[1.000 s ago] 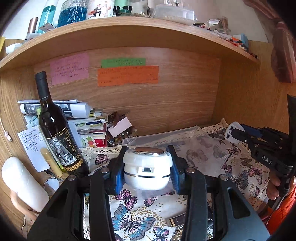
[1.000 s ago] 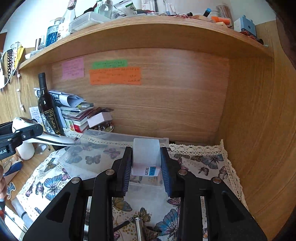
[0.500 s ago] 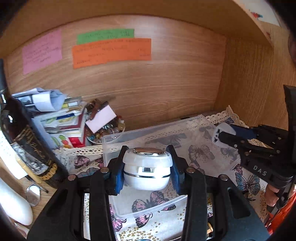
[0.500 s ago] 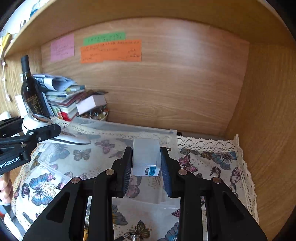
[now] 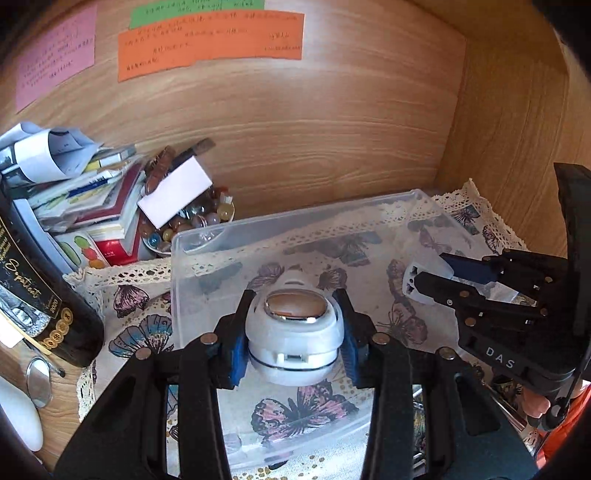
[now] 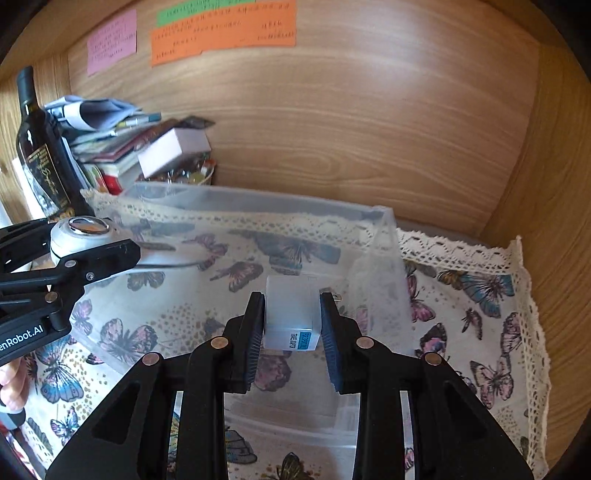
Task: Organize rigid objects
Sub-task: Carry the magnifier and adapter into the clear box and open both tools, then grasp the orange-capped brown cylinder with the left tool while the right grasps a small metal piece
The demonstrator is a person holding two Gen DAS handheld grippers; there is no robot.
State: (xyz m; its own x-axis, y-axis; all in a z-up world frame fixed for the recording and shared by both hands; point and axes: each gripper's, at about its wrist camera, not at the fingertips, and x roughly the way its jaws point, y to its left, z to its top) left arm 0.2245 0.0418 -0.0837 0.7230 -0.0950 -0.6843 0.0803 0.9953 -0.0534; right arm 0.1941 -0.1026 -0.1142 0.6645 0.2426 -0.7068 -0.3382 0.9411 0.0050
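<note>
Clamping white jar [image 5: 294,341]: left tool [image 5: 294,347]; right tool [image 6: 291,325], "DAS", pinches blue-labelled box [image 6: 291,314].

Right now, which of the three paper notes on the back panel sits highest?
The green note, a narrow strip directly above the wide orange note; the pink note hangs lower, off to their left.

Showing "DAS" in pale capitals on the black plastic right gripper [image 5: 436,282]. Reading "enRobot.AI", cut off at the frame edge, on the black plastic left gripper [image 6: 79,245]. Carrying "2020" in gold on the dark glass wine bottle [image 5: 35,295]. Bearing illegible handwriting on the orange paper note [image 5: 210,40]. Displaying unreadable print on the frosted translucent box's blue label [image 6: 304,340].
</note>
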